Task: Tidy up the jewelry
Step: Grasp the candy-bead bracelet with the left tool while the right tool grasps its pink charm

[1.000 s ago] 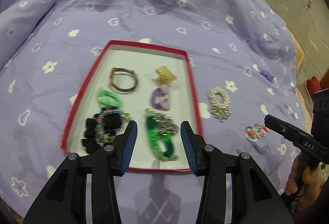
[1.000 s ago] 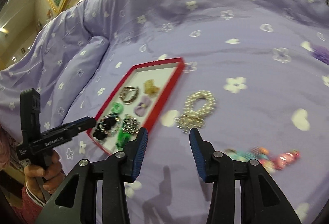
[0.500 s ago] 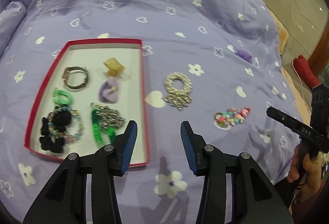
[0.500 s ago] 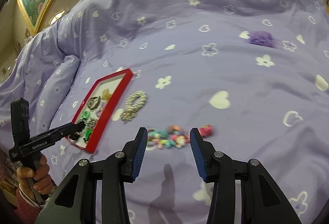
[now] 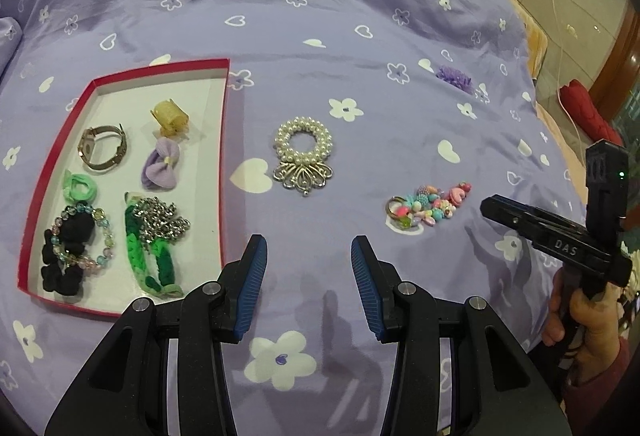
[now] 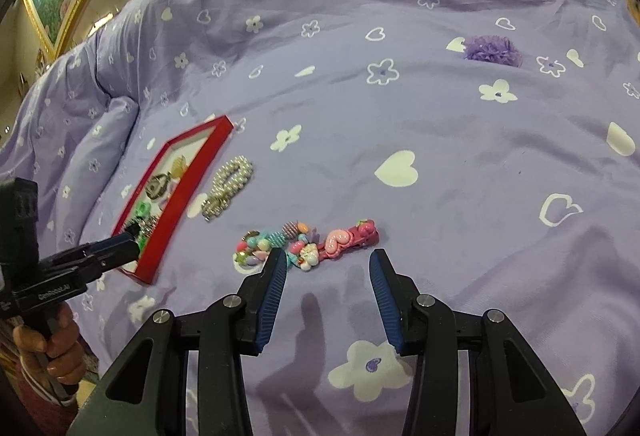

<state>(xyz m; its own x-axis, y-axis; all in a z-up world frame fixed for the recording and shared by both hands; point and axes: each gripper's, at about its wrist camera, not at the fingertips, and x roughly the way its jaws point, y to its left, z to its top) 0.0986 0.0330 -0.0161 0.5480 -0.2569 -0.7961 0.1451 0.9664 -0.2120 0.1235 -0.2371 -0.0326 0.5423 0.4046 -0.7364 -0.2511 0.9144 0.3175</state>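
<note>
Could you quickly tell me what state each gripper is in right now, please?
Left gripper: open, holding nothing, above bare bedspread.
Right gripper: open, holding nothing, just short of the colourful bead charm.

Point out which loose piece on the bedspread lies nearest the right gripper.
The colourful beaded piece: it lies just ahead of the right gripper; the pearl ring and purple flower lie farther off.

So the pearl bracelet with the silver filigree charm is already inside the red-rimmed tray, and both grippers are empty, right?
Not quite. The pearl bracelet with the silver filigree charm lies on the purple bedspread, beside the red-rimmed tray, as the left wrist view shows. The left gripper and right gripper are empty.
</note>
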